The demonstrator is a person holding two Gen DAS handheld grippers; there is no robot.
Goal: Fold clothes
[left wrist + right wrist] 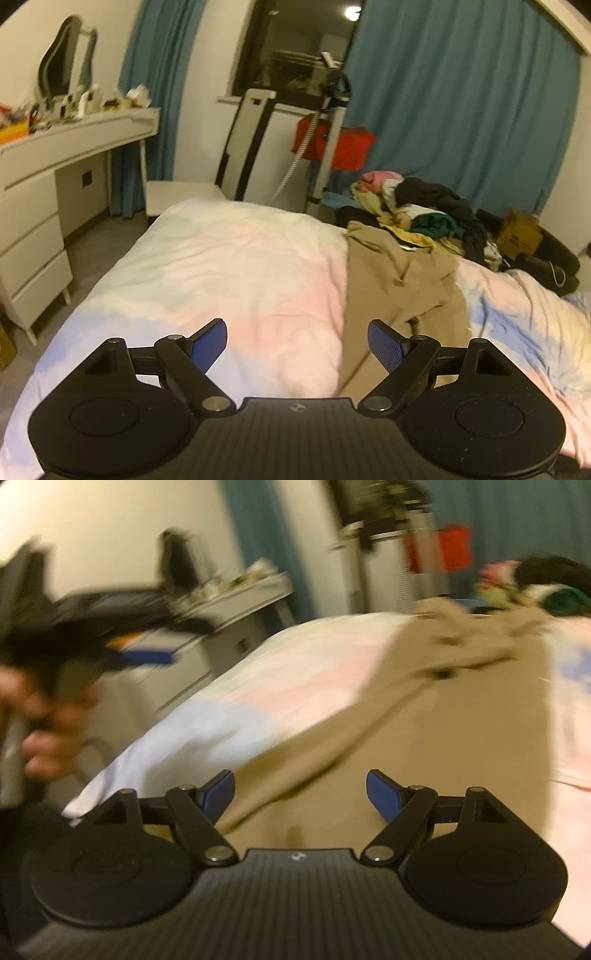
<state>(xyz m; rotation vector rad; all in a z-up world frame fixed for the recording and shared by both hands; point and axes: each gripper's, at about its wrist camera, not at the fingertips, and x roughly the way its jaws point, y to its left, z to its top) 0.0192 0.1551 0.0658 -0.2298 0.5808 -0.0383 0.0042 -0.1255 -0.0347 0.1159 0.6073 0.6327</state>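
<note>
A tan garment (402, 295) lies spread and rumpled on the bed's pastel duvet (229, 273), running from mid-bed toward me. My left gripper (297, 345) hovers open over the duvet, left of the garment's near edge, nothing between its blue pads. In the blurred right wrist view the same tan garment (443, 716) fills the middle, and my right gripper (300, 795) stands open above it, holding nothing. The left gripper (147, 657) shows there as a dark streak with a blue pad, held by a hand (48, 731) at the left edge.
A heap of mixed clothes (424, 210) sits at the bed's far right corner. A white dresser (40, 206) with clutter stands left of the bed, a white chair (184, 192) and folded treadmill (280, 147) beyond it. Blue curtains (461, 110) hang behind.
</note>
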